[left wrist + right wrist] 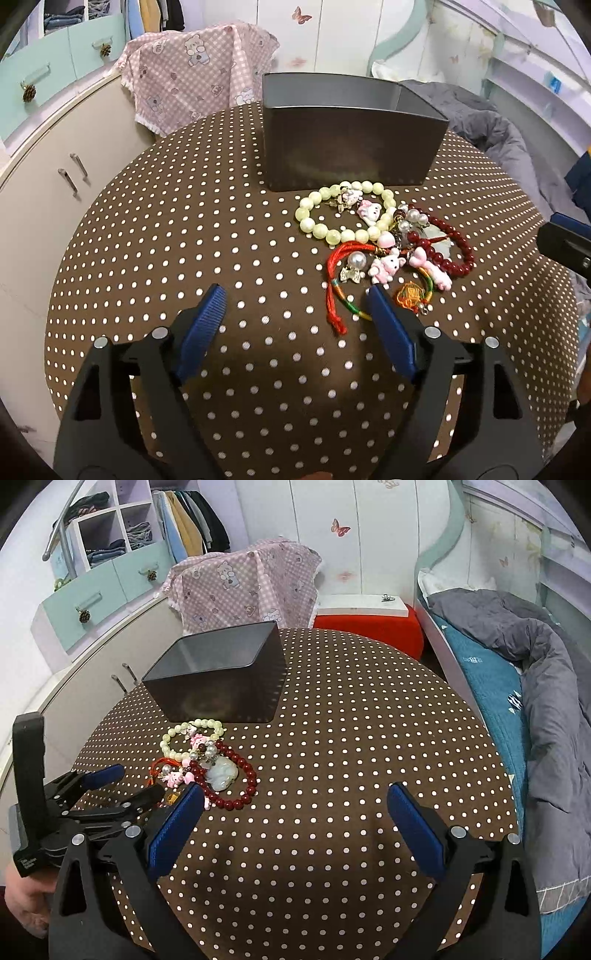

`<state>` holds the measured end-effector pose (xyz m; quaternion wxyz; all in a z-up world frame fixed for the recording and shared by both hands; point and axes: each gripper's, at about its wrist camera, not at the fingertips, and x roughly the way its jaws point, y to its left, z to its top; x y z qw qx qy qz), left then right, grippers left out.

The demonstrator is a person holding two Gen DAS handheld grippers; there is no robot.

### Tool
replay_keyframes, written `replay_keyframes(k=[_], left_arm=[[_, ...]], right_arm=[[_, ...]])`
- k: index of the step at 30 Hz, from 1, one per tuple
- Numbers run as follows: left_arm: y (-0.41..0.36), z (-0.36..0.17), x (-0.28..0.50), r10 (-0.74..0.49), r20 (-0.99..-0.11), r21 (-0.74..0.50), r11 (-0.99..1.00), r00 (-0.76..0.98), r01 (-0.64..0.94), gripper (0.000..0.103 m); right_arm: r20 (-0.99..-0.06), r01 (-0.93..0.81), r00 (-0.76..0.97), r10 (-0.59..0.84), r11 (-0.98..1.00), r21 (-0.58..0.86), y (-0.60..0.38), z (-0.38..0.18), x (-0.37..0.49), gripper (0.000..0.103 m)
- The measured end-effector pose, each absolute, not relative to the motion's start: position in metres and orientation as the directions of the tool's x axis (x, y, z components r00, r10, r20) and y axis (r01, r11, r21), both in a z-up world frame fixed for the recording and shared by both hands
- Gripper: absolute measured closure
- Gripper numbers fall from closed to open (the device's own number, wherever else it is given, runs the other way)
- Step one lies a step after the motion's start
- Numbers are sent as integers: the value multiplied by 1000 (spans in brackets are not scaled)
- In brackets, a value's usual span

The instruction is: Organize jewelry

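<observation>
Jewelry pile (384, 243) tangled just before tin box (351, 136). Left gripper (295, 306) wide, right gripper (295, 805) wide, both empty. Advise lifting one bracelet singly.

The near wall of the dark box (351, 147) is hiding its floor in the left wrist view. The left tongs (138, 777) are covering part of the red cord bracelet (160, 768) in the right wrist view. The bench (332, 938) is running off the lower edge. The charms (177, 777) are looking too small to tell apart.
</observation>
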<state>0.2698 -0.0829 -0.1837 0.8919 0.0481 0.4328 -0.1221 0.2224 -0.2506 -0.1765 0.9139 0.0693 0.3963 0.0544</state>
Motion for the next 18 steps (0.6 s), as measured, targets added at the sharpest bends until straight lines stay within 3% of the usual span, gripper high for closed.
replay_keyframes(k=[1,4,5,10,13,16,18], left_arm=[[-87,-184,271,-181,-784,-20,963,594,268,28],[-89,-180,266,-196,-774,-8,954,602,300,64],[-87,-179,264,-203,-774,-7,950,600,312,71],[-83,-176,258,-213,-774,-5,944,596,331,77],[-89,-180,269,-192,-773,16,947,605,320,75],[-88,-181,273,-213,-772,-5,944,599,330,76],[-86,-179,278,-229,-770,-9,937,595,350,94]], right_arm=[[-718,-48,679,156,985,169,-250,-177,223,8],[-726,-57,670,155,986,157,-245,-180,226,8],[-729,-61,667,154,986,152,-243,-182,228,8],[-747,-95,648,150,989,116,-230,-192,240,10],[-763,-122,630,144,989,86,-221,-198,255,24],[-797,-162,591,125,986,34,-207,-211,271,52],[-795,-189,597,111,982,-5,-199,-214,272,68]])
